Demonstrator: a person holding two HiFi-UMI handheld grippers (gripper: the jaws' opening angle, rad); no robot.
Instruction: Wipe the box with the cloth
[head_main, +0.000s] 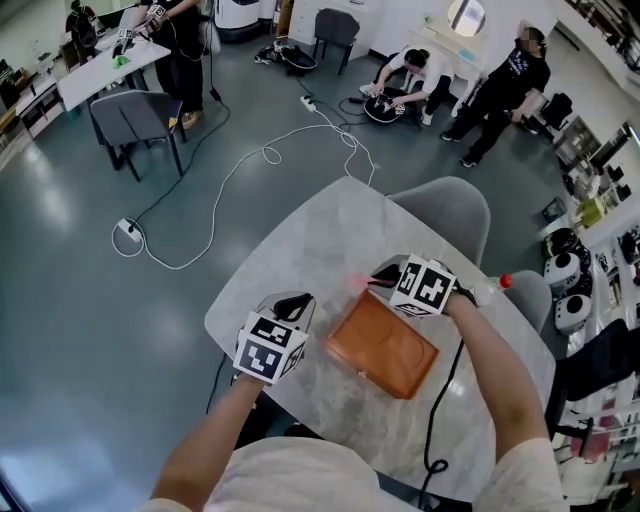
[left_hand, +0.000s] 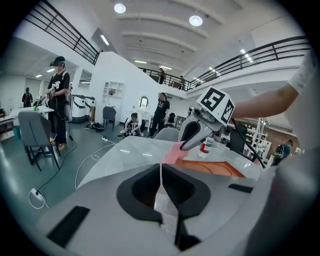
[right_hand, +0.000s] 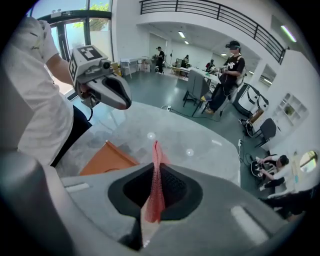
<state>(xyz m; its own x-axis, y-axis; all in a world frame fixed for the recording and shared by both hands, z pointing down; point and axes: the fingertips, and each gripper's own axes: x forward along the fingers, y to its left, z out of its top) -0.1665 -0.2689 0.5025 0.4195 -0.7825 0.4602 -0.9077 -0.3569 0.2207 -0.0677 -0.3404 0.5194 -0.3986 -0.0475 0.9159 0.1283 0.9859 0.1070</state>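
Left gripper (head_main: 292, 308): jaws closed together with nothing between them; it sits just beside the left corner of the box (head_main: 385, 345), apparently not touching it, towards the near-left edge of the table (head_main: 330, 230).

Box: flat, orange, lying broad face up about mid-table; long axis runs from the table's far-left side towards its near-right side; nothing holds it.

Cloth (head_main: 358, 284): pink, at the far corner of the box; contact with the box cannot be confirmed.

Right gripper (head_main: 385, 272): jaws clamped on a thin fold of the cloth, little of it hanging free.

Risks, as judged: the unbraced box is likely to slide on the smooth stone once a wiping stroke pushes along it; with so little cloth free, the hard jaw tips may scrape the surface instead of the cloth; a shallow pinch may let the cloth pull out under drag.
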